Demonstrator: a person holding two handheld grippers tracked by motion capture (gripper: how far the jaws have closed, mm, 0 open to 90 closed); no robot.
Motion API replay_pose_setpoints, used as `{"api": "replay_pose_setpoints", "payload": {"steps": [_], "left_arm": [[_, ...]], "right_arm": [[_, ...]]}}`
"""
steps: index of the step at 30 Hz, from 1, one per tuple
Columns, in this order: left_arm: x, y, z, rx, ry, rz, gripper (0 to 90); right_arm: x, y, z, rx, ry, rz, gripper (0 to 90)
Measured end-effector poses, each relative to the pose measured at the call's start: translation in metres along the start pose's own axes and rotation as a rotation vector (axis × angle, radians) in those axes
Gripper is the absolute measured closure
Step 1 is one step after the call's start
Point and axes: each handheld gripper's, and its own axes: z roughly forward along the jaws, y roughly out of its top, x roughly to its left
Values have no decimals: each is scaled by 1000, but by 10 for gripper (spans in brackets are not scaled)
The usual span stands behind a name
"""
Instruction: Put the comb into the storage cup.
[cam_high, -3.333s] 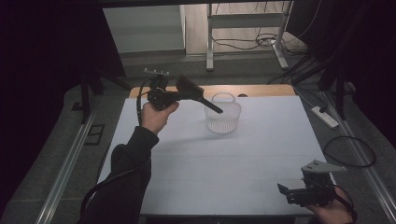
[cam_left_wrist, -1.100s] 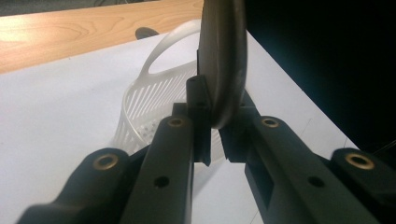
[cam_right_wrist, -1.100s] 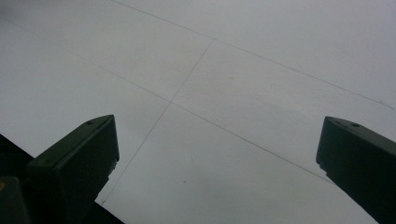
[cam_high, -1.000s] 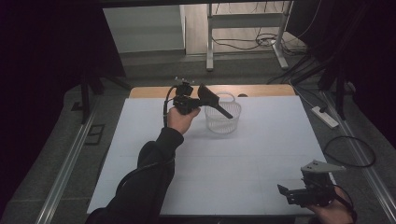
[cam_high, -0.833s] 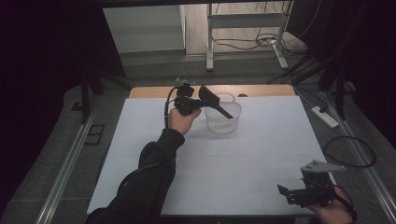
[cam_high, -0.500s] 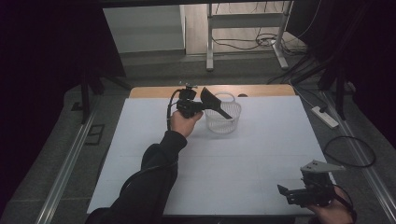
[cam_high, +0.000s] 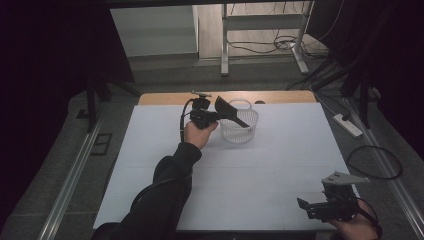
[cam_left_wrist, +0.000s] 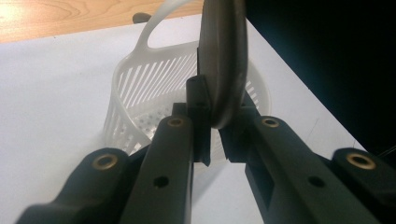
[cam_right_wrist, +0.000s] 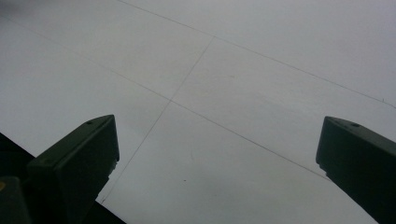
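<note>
Clamped between left gripper (cam_high: 227, 111) fingers (cam_left_wrist: 198, 100), dark flat tool (cam_left_wrist: 223, 60) held just above white slotted basket (cam_high: 239, 125), basket stood near desk (cam_high: 280, 165) far edge, right gripper (cam_high: 320, 207) fingers released, well apart from basket.

We see a dark sleeve (cam_high: 165, 195), black grippers with brass screws (cam_left_wrist: 175, 122), a grey plate (cam_high: 342, 178) at five o'clock, black cable (cam_high: 183, 117).

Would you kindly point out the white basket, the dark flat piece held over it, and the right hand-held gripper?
basket (cam_high: 239, 131): high view, its slatted side wall.
dark piece (cam_left_wrist: 223, 60): left gripper view, its rounded edge above the jaws.
right hand-held gripper (cam_right_wrist: 217, 154): right gripper view, midway between its open jaws.
</note>
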Motion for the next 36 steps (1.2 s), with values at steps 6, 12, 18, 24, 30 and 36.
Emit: {"api": "replay_pose_setpoints", "payload": {"steps": [6,12,18,24,30,36], "left_arm": [[3,-5,-1,-4,-4,9,820],[6,-11,1,-3,24,11,777],[7,-13,1,-9,45,25,746],[1,-13,2,-13,83,66,695],[1,-13,0,-26,108,84,653],[0,-13,-1,-33,143,110,590]], "right_arm": [[0,0,0,5,-2,1,0],[0,0,1,7,-2,2,0],[0,0,1,9,-2,4,1],[0,0,1,10,-3,3,2],[0,0,1,11,-3,4,2],[0,0,1,13,-2,4,2]]}}
